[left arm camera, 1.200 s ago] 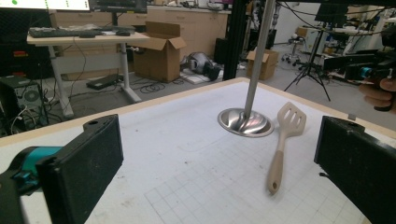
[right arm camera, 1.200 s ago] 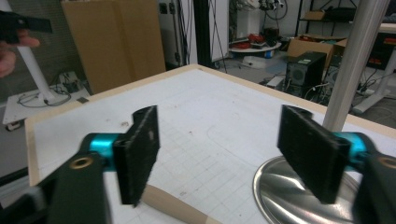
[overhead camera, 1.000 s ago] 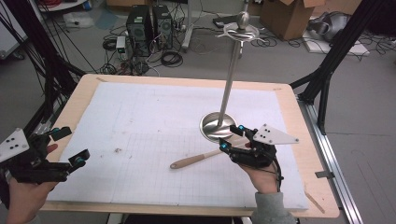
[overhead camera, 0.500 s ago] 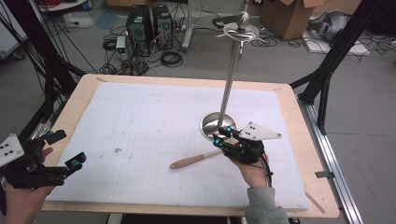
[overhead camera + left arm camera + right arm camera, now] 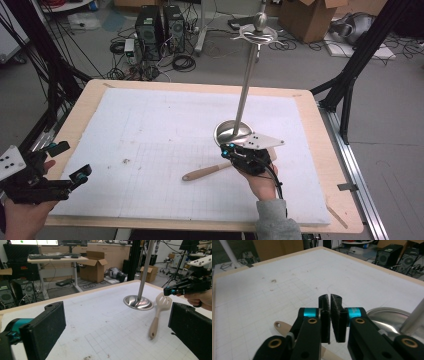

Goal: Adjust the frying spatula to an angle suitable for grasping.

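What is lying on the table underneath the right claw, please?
Under the right claw lies a spatula. Its beige handle sticks out toward the left in the high view; the claw's body covers its slotted head there. Whether the shut jaws touch it cannot be told.

Black grippers, teal accents, brass screws, grey sleeve [image 5: 274, 220].

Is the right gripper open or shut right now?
Shut. The right gripper has just closed; its two black pads meet with nothing between them, above the spatula.
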`<state>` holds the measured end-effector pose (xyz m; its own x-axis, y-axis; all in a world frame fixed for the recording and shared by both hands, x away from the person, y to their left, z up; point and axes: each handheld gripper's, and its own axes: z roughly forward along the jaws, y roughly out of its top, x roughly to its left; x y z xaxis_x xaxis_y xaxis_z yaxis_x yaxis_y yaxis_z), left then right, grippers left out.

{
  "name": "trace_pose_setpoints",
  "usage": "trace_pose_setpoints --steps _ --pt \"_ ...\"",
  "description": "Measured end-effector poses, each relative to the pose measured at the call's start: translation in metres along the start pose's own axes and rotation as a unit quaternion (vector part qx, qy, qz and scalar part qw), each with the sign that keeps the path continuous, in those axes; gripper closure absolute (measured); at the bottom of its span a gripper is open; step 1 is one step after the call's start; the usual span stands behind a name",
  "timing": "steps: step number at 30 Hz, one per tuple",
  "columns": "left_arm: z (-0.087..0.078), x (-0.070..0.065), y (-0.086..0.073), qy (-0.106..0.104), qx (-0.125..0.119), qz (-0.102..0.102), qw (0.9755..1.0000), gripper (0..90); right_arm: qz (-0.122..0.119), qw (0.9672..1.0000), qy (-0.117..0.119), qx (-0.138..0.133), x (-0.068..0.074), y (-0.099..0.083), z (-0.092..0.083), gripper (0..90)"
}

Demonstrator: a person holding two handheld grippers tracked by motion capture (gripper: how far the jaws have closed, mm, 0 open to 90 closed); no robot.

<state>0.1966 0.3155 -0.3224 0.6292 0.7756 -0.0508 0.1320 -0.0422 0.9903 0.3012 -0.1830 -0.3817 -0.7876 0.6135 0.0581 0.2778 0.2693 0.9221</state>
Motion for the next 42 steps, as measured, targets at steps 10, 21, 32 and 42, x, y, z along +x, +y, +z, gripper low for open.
trace_pose_setpoints --steps 10,21,32,42 --pt "0.003 -0.004 -0.003 -0.001 0.005 0.0 1.0 1.7 -0.004 0.9995 0.005 0.031 0.002 -0.01 0.02 89.9" --pt "0.008 -0.005 -0.007 -0.001 0.015 0.002 0.9999 1.7 -0.002 0.9968 -0.005 0.08 0.008 -0.023 0.049 89.9" --pt "0.007 -0.004 -0.009 0.002 0.016 -0.001 0.9999 1.7 -0.002 0.9939 -0.007 0.11 0.011 -0.035 0.068 89.9" --pt "0.005 -0.003 -0.01 0.004 0.019 -0.003 0.9998 1.7 -0.002 0.9924 -0.002 0.123 0.011 -0.039 0.078 90.0"
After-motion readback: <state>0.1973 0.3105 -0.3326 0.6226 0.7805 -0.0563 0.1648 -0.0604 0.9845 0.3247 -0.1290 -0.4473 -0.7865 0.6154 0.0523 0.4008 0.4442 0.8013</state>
